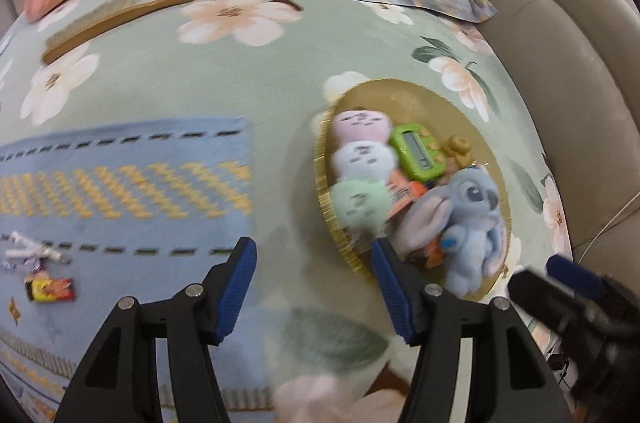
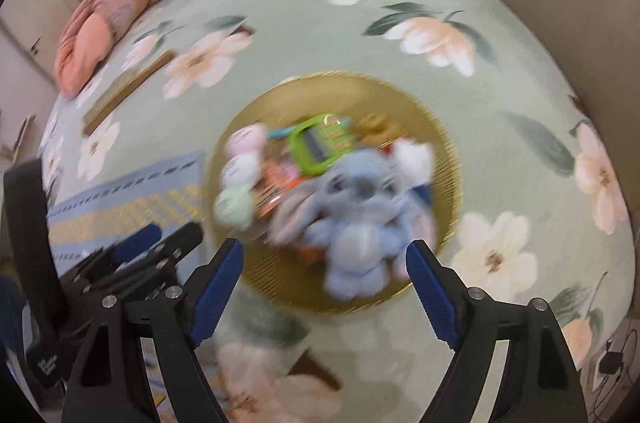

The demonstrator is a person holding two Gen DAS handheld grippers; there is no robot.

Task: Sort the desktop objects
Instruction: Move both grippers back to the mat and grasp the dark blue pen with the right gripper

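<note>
Right now both grippers hang over a bed with a flowered sheet [image 1: 160, 79]. The left gripper [image 1: 314, 287] is spread apart with nothing in it, above the sheet between a blue towel [image 1: 120, 183] and a gold tray [image 1: 404, 95]. The right gripper [image 2: 325, 293] is spread wide too, empty, right above the tray. In the tray lie a blue plush [image 2: 356, 223], three soft balls [image 1: 360, 167] in a row, and a green toy [image 1: 416, 151], all touching. A snack pack [image 1: 50, 290] lies on the towel, well apart from the tray.

plush toys [image 2: 356, 219] in tray [image 2: 432, 127]
</note>
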